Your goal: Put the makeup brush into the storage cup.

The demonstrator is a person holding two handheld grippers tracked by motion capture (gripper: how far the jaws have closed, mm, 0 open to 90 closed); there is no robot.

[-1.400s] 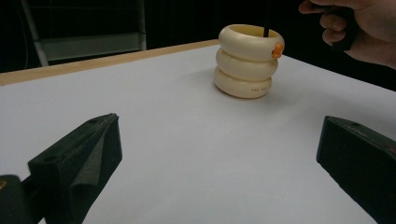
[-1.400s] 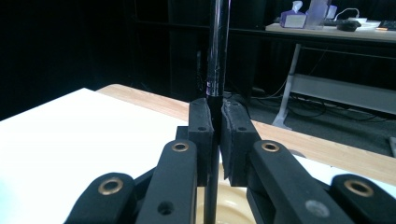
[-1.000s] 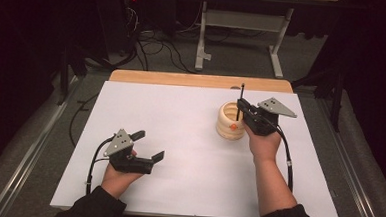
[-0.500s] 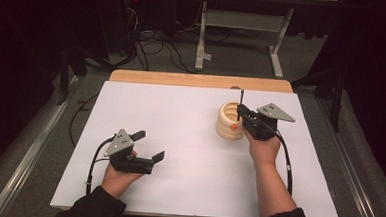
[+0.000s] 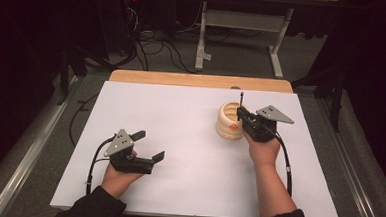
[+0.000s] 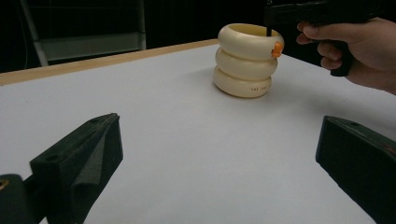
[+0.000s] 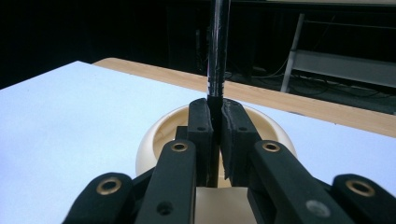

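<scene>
A cream holder [image 5: 225, 124] shaped like three stacked rings stands on the white table top [image 5: 180, 118], right of centre. It carries a small orange mark [image 6: 277, 49]. My right gripper [image 5: 242, 114] hovers at the holder's right rim, shut on a thin black pen [image 5: 241, 98]. The pen stands upright, its lower end inside the holder's mouth [image 6: 247, 31]. In the right gripper view the pads [image 7: 201, 121] clamp the pen [image 7: 218, 46] above the cream rim [image 7: 159, 135]. My left gripper [image 5: 149, 146] rests near the front left, open, with nothing between its jaws [image 6: 219, 158].
A wooden strip [image 5: 197, 80] runs along the table's far edge. Beyond it are a grey metal frame [image 5: 240, 21] and cables on the floor [image 5: 154, 46]. White table surface lies between the two grippers.
The right gripper has sunk a little with the pen, lowering it further into the holder. The left gripper has stayed where it was.
</scene>
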